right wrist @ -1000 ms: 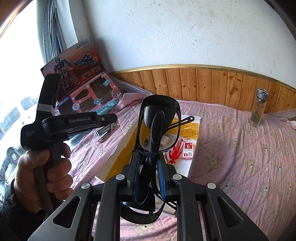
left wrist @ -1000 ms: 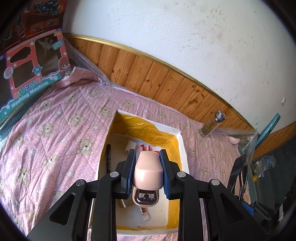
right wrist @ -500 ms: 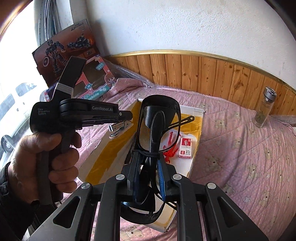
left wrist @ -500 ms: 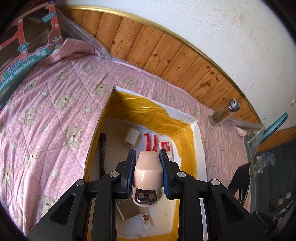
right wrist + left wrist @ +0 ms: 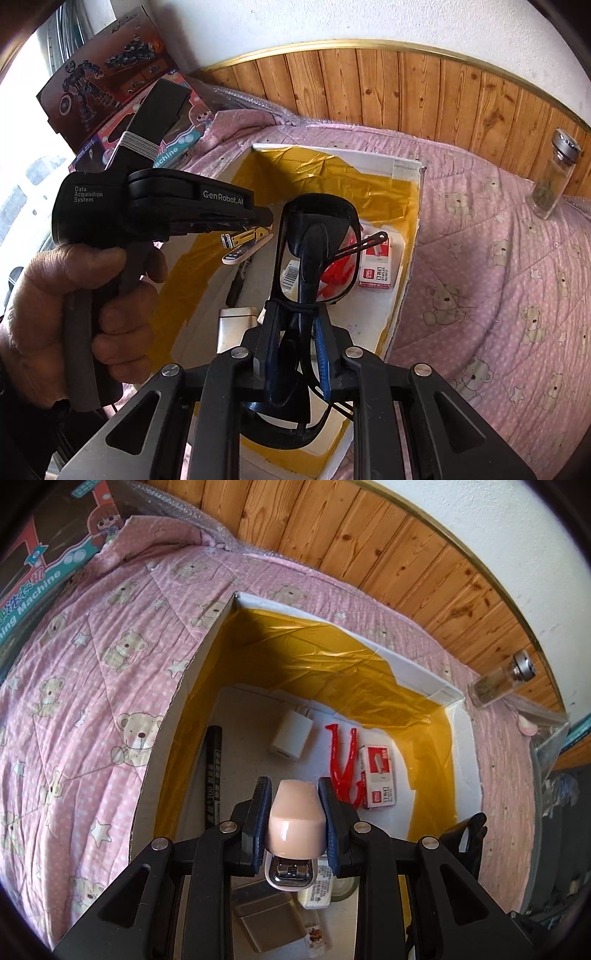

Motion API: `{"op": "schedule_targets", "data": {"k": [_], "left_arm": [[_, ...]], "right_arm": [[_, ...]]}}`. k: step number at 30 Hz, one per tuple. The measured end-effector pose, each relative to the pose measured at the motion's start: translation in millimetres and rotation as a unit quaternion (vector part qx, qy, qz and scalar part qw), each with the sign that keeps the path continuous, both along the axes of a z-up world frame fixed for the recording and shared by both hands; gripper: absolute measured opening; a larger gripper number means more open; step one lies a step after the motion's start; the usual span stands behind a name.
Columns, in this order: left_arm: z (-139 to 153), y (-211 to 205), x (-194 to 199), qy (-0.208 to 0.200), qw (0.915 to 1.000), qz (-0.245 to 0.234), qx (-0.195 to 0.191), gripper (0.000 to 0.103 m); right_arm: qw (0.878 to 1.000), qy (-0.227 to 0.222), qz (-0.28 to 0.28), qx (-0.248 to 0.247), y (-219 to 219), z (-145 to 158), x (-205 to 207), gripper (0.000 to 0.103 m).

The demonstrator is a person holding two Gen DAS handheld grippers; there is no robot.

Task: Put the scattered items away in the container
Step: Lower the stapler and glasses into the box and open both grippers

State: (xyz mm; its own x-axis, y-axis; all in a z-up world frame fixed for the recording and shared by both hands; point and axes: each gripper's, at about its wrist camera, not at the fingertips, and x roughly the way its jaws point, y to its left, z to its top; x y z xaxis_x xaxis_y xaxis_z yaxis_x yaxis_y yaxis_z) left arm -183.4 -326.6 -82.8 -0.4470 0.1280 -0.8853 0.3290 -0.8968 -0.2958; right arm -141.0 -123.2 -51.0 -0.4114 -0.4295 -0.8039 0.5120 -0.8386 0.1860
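Stapler (image 5: pixel 295 821) and sunglasses (image 5: pixel 317 254) are the two items you hold over the container (image 5: pixel 173 716), a white cardboard box lined with yellow tape that sits on the pink bear-print quilt (image 5: pixel 92 672). Your left gripper (image 5: pixel 294 827) pinches the pink stapler by its sides; your right gripper (image 5: pixel 295 332) is clamped on the folded black sunglasses. On the box floor you already have a black marker (image 5: pixel 212 771) along the left wall, a white charger plug (image 5: pixel 291 734), red plastic tongs (image 5: pixel 347 764), a staple box (image 5: pixel 378 771) touching the tongs, and a grey flat case (image 5: pixel 266 912) under the stapler. Outside the box, a glass jar (image 5: pixel 554 177) stands by the wooden wall panel and toy boxes (image 5: pixel 110 92) lean at the far left. The stapler's long axis runs along your left fingers, and its metal jaw hangs downward. The sunglasses stand on end, lens uppermost, one temple arm sticking out to the right.
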Motion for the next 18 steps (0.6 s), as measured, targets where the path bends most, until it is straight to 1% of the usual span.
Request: {"op": "schedule_targets", "data": {"k": [5, 9, 10, 11, 12, 13, 16, 17, 18], "left_arm": [[-17, 4, -9, -0.025, 0.9995, -0.002, -0.019, 0.027], [-29, 5, -16, -0.039, 0.9987, -0.006, -0.031, 0.028], [-31, 3, -16, -0.045, 0.9985, 0.000, -0.031, 0.028], [-31, -1, -14, -0.050, 0.9984, 0.007, -0.023, 0.032], [-29, -3, -12, -0.047, 0.9988, 0.008, -0.010, 0.036], [-26, -5, -10, -0.044, 0.9990, 0.007, -0.002, 0.037], [-13, -6, -4, -0.040, 0.9992, 0.005, 0.007, 0.038], [-7, -7, 0, -0.034, 0.9994, 0.006, 0.009, 0.038], [2, -7, 6, -0.024, 0.9996, 0.011, 0.003, 0.039]], "right_arm": [[1.000, -0.006, 0.009, 0.020, -7, -11, -2, 0.019], [0.999, -0.004, 0.007, 0.031, -8, -14, -8, 0.018], [0.999, -0.007, 0.007, 0.030, -7, -14, -9, 0.021], [1.000, -0.009, 0.003, 0.028, -4, -14, -10, 0.023], [1.000, -0.005, -0.006, 0.022, 1, -12, -7, 0.028], [1.000, -0.002, -0.012, 0.013, 7, -9, -4, 0.036], [0.999, 0.011, -0.035, -0.022, 30, 1, 11, 0.042], [0.999, 0.014, -0.040, -0.034, 37, 4, 16, 0.042], [0.998, 0.018, -0.048, -0.042, 45, 7, 22, 0.046]]}}
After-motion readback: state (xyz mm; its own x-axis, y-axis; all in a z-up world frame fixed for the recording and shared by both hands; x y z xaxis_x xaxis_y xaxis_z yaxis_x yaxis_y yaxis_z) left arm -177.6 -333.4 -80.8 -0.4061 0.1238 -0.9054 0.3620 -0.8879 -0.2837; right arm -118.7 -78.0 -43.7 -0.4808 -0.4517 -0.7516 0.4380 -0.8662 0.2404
